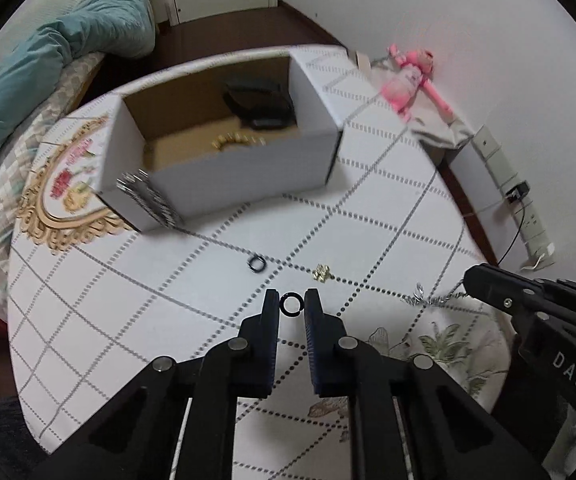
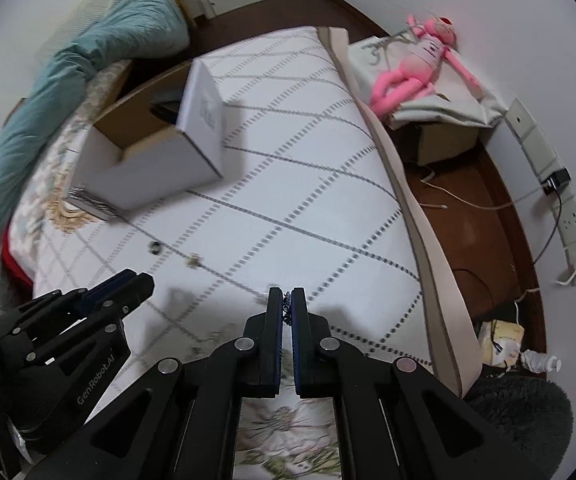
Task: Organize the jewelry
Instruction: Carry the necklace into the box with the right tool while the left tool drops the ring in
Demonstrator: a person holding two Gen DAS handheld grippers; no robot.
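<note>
My left gripper (image 1: 291, 305) holds a small black ring (image 1: 291, 304) between its fingertips, above the white checked cloth. A second black ring (image 1: 256, 263) and a small gold piece (image 1: 321, 272) lie on the cloth just ahead. An open white cardboard box (image 1: 243, 178) stands farther back, with a gold bead bracelet (image 1: 239, 140) and a dark object (image 1: 263, 106) inside. My right gripper (image 2: 286, 300) is shut on a silver chain (image 2: 287, 305); in the left wrist view the chain (image 1: 434, 300) trails from the right gripper (image 1: 468, 286).
A gold-framed embroidery (image 1: 67, 196) lies left of the box. A teal quilt (image 1: 47, 64) lies on the bed at left. A pink plush toy (image 2: 416, 68) and a power strip (image 2: 568, 216) sit by the wall on the right. The table's edge (image 2: 420, 216) runs along the right.
</note>
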